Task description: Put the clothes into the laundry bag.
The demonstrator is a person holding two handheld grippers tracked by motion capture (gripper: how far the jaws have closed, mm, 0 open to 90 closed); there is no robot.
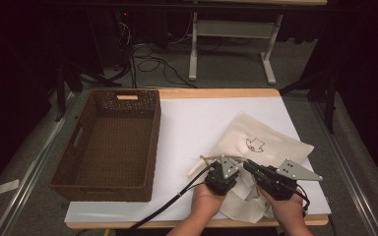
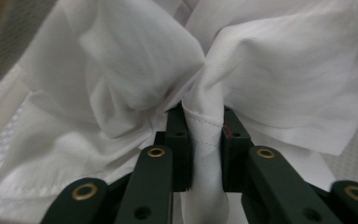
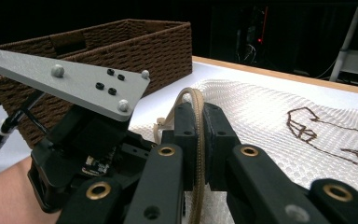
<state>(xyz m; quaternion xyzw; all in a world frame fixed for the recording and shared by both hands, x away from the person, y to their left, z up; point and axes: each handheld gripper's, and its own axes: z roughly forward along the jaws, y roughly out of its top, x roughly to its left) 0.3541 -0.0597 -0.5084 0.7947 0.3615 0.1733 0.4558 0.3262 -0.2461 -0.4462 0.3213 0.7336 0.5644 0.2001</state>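
A cream mesh bag (image 1: 275, 135) with a dark outline drawing lies on the white table cover at the right. A crumpled white cloth (image 1: 241, 204) lies at its near end, between my two hands. My left gripper (image 1: 231, 176) is shut on a bunched fold of this white cloth (image 2: 284, 70), and the fabric is squeezed between the left gripper's (image 2: 204, 135) pads. My right gripper (image 1: 248, 166) sits just to its right. In the right gripper view, the right gripper (image 3: 198, 119) is shut on the bag's beige drawstring cord (image 3: 189, 93), with the mesh bag (image 3: 270, 107) stretching beyond it.
A brown wicker basket (image 1: 152, 142) with nothing in it stands on the left half of the table, and the same basket (image 3: 121, 42) is close behind the left gripper's grey plate (image 3: 74, 77). White cover (image 1: 197, 123) lies bare between basket and bag. The table's front edge runs just under my hands.
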